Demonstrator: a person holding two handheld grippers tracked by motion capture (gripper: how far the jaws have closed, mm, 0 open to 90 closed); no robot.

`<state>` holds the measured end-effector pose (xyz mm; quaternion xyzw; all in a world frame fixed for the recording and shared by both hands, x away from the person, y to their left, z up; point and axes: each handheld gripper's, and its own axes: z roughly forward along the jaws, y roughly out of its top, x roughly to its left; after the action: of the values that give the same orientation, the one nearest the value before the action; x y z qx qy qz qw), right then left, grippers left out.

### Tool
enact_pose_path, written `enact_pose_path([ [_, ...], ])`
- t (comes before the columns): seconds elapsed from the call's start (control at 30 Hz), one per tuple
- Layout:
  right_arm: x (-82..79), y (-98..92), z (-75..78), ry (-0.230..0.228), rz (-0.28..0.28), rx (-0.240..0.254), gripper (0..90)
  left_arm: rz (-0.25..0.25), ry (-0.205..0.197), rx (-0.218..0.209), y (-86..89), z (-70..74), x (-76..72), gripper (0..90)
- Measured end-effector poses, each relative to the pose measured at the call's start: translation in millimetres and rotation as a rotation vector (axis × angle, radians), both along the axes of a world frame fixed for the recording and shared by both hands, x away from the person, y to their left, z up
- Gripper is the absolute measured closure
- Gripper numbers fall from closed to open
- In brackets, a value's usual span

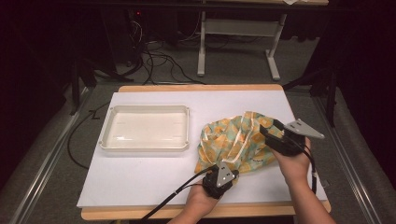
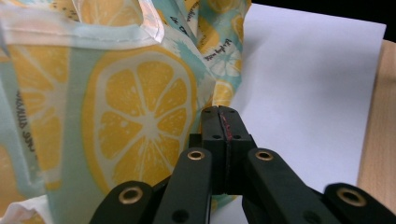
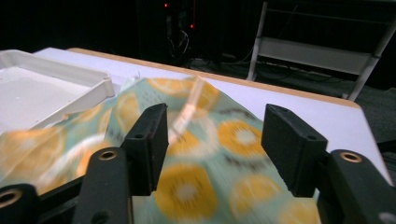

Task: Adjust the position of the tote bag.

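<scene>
Tray point(image 1: 145, 127) sits empty at left centre. Lemon-print cloth bag point(image 1: 233, 140) lies crumpled right of centre. Left gripper point(image 1: 227, 175), lower centre, is clamped on its near edge; right gripper point(image 1: 273, 128) stands apart above it. One-sided pulling could drag the bag off the table.

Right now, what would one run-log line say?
left gripper: shut on lemon-print cloth | right gripper: open above cloth | tray: empty

bare table point(image 1: 140, 177) before tray point(image 1: 144, 147), beside cloth point(image 1: 233, 140)
</scene>
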<state>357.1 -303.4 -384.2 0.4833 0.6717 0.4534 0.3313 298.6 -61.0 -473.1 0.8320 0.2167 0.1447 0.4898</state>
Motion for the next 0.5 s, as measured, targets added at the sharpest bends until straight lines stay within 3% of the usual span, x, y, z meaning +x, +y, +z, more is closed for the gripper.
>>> enact_pose_path([
  [0.07, 25.3, 18.2, -11.6, 0.047, -0.017, -0.008, 38.8, -0.014, -0.006, 0.026, -0.5, -1.9, -3.2, 90.0],
  [0.17, 34.3, 24.9, -20.2, 0.077, -0.031, -0.034, 41.7, -0.018, -0.002, 0.029, 0.8, -2.6, -5.1, 90.0],
  [0.2, 38.0, 26.6, -25.3, 0.096, -0.05, -0.051, 46.7, -0.018, 0.003, 0.02, 1.8, -3.1, -6.1, 90.0],
  [0.27, 41.8, 23.5, -34.1, 0.136, -0.051, -0.048, 69.4, -0.016, 0.001, 0.019, 4.7, -2.2, -7.7, 90.0],
  [0.3, 40.8, 20.0, -36.6, 0.141, -0.035, -0.042, 84.9, -0.014, 0.001, 0.013, 5.5, -1.6, -8.2, 90.0],
  [0.33, 36.6, 15.1, -36.9, 0.137, -0.029, -0.047, 90.0, -0.012, -0.002, 0.011, 6.8, -0.3, -9.0, 90.0],
  [0.4, 27.9, 6.9, -33.4, 0.12, -0.024, -0.004, 90.0, -0.018, -0.012, 0.0, 10.6, 6.0, -13.5, 89.7],
  [0.5, 17.8, -0.6, -27.1, 0.081, -0.017, 0.004, 90.0, -0.014, -0.025, -0.015, 16.4, 14.8, -18.0, 86.5],
])
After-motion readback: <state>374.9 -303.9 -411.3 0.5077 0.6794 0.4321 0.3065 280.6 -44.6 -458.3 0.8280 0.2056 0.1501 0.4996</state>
